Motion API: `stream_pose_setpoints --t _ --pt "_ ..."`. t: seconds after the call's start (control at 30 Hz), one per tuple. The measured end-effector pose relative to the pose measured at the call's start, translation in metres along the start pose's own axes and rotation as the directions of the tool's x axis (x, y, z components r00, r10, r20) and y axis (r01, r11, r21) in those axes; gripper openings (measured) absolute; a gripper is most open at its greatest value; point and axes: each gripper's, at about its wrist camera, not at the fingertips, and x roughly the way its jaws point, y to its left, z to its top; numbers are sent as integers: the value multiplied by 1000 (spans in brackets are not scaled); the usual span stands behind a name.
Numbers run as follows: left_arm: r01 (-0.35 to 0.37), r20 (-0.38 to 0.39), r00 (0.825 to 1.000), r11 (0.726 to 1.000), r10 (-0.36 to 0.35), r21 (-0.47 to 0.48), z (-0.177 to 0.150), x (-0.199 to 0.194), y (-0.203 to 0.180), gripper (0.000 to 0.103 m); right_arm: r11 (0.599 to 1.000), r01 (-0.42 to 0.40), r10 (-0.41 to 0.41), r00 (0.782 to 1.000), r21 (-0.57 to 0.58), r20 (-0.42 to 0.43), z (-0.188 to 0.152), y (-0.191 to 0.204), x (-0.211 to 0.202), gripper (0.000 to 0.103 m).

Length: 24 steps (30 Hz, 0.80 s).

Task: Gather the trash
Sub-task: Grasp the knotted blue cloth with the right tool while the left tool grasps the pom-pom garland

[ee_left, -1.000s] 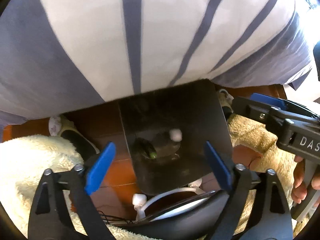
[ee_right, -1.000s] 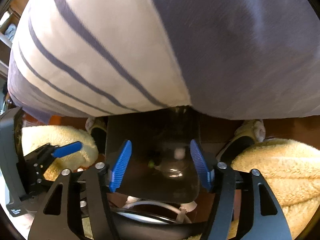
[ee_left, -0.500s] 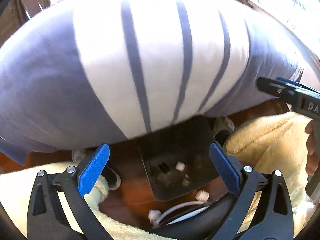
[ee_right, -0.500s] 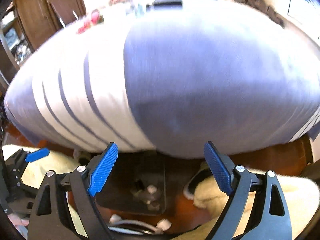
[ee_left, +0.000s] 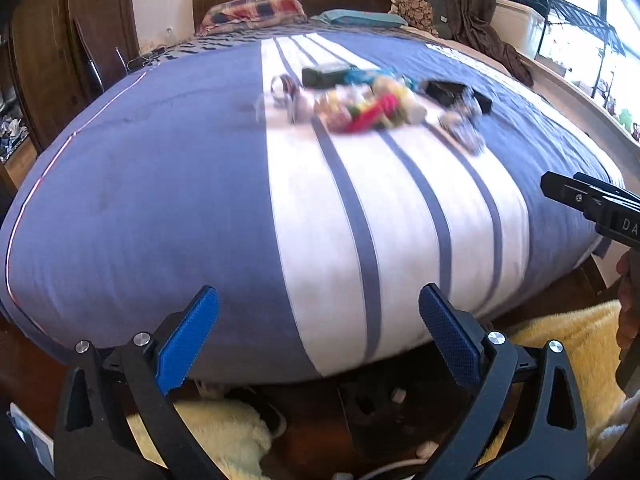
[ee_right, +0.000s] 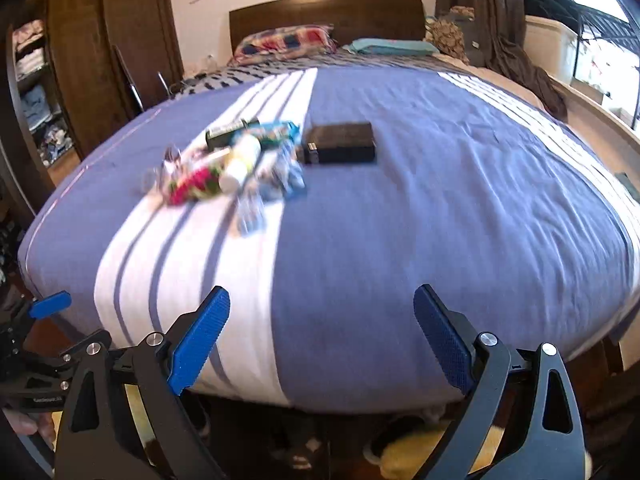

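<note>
A blurred pile of colourful wrappers and small trash (ee_left: 368, 108) (ee_right: 232, 164) lies on the white stripe of the bed. Beside it rests a black box (ee_right: 340, 142) (ee_left: 444, 90). My left gripper (ee_left: 316, 336) hangs open over the bed's near edge, far from the pile, holding nothing. My right gripper (ee_right: 320, 336) is level with it; its jaws are opening and nothing is between them. Below the bed edge stands a black bin (ee_left: 384, 404) on the floor with small bits inside. The right gripper's body (ee_left: 592, 204) shows at the left wrist view's right edge.
A bed with a blue-and-white striped cover (ee_left: 160, 200) fills both views, with pillows (ee_right: 288, 42) and a dark headboard behind. Cream fluffy rugs (ee_left: 224, 436) and slippers lie on the wooden floor. A wardrobe (ee_right: 36, 92) stands left, a window right.
Both grippers have risen and tilted up, from looking down at the black bin to looking across the bed top. The right jaws have spread wider.
</note>
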Motion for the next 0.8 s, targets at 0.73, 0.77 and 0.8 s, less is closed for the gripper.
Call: stream_pose_setpoints --t 0.73,0.77,0.8 --pt "70 6 998 997 -70 -12 88 68 -13 94 995 -45 45 999 -91 3 54 27 73 34" --pt "75 7 997 997 -75 -11 91 71 -15 94 996 -33 34 999 -84 6 55 23 71 34" --pt "80 5 997 997 -80 -12 94 74 -17 94 997 -29 29 1000 -74 8 56 18 70 34"
